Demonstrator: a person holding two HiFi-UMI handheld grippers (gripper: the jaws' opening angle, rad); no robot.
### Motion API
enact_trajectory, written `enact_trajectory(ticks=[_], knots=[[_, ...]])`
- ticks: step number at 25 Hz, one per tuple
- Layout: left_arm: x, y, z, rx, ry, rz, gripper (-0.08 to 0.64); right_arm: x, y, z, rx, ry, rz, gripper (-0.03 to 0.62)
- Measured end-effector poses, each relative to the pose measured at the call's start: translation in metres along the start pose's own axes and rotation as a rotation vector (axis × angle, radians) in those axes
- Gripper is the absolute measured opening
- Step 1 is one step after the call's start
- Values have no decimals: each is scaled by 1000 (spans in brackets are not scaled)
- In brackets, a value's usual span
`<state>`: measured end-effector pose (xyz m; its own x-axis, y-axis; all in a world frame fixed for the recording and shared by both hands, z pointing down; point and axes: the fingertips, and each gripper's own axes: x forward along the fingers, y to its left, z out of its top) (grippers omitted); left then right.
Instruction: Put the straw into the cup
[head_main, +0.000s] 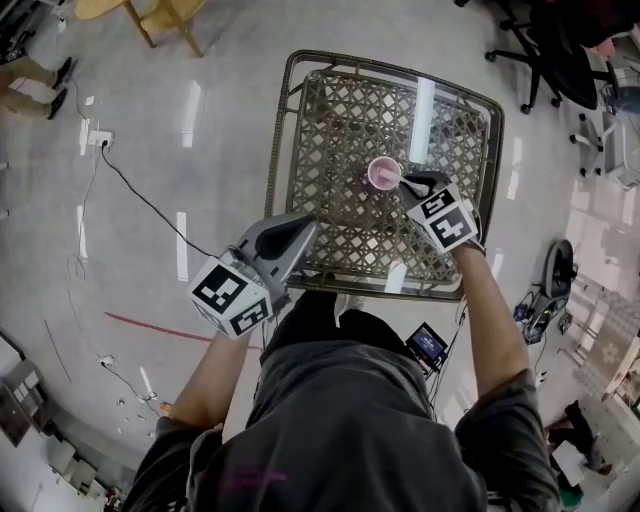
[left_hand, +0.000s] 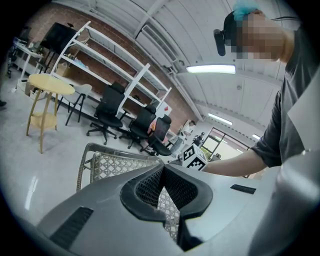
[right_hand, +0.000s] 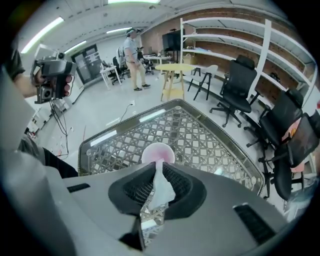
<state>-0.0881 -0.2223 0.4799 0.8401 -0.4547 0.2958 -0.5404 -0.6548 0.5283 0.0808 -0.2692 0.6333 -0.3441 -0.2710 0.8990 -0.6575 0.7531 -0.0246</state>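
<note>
Straw (right_hand: 161, 182): white, clamped between the jaws of the right gripper (right_hand: 156, 167), its upper tip at the rim of the cup.
Cup (right_hand: 158, 152): pink, upright, open mouth up, near the middle of the table, just beyond the right gripper (head_main: 412, 186).
Left gripper (head_main: 305, 228): jaws closed tip to tip with nothing between them, over the table's near left edge, well apart from the cup (head_main: 384, 173).
Table (head_main: 340, 120): square, woven lattice top with a rounded rim.
Surroundings: pale glossy floor; cable (head_main: 140, 195) running left; black office chairs (right_hand: 235, 87); wooden stool (right_hand: 172, 75); white shelving (right_hand: 240, 45) on brick wall.
</note>
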Motion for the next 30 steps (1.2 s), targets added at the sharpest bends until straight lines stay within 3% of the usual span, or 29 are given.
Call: enact_trajectory(ticks=[14,30], knots=[[0,8,-6,-5,29,-14,11,27,5,3,-103,63,0,48],[7,4,-4,7,45,-40,11,31,2,0,-56,41,7,48]])
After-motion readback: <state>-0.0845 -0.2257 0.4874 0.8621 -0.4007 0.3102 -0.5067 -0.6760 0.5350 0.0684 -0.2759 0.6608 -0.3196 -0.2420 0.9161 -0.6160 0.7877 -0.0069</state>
